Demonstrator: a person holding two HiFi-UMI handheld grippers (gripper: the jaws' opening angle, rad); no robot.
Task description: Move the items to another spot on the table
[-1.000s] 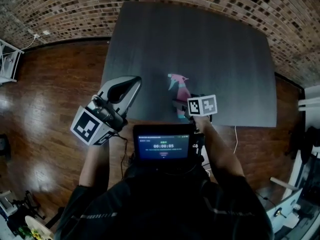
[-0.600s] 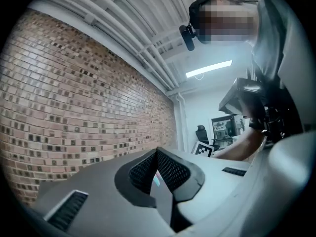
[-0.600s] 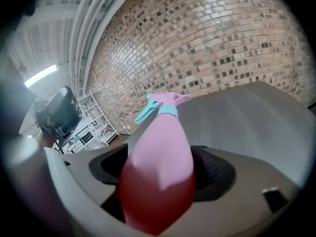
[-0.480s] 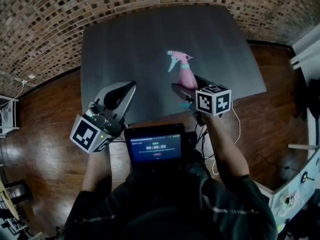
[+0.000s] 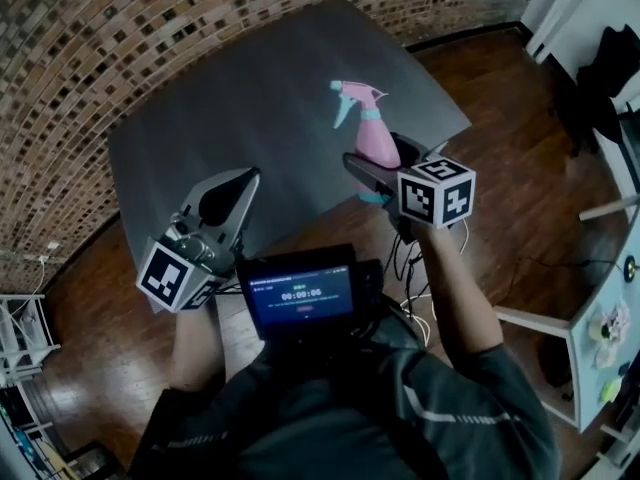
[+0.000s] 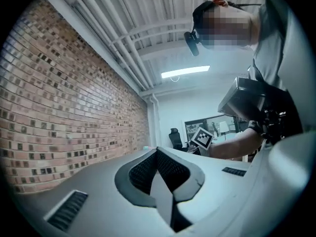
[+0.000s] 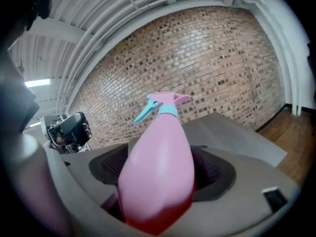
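Slip risk, mostly. Clamping the pink spray bottle (image 5: 372,138) around its fat lower body with the right tool (image 5: 385,166), carrying it upright and clear of the dark table (image 5: 230,108), hanging somewhere near the table's right-hand edge, wooden floor (image 5: 520,198) just beyond. Pinching a smooth, rounded, tapering plastic body, so probably risking it squirting up or tipping out of the pads when swinging too fast or easing off early. Guessing at liquid sloshing inside too, tugging the nozzle end (image 5: 350,96) sideways. Setting it down too near that edge, or landing it tilted, likely ending in toppling and rolling off onto the floor. Holding the left tool (image 5: 225,196) with jaws pressed together on nothing, off to the left and well apart from the bottle, so not offering any backup for a catch. Squeezing harder maybe denting the plastic, so not really fixing anything that way. Not spotting any other items on the table from the head view.
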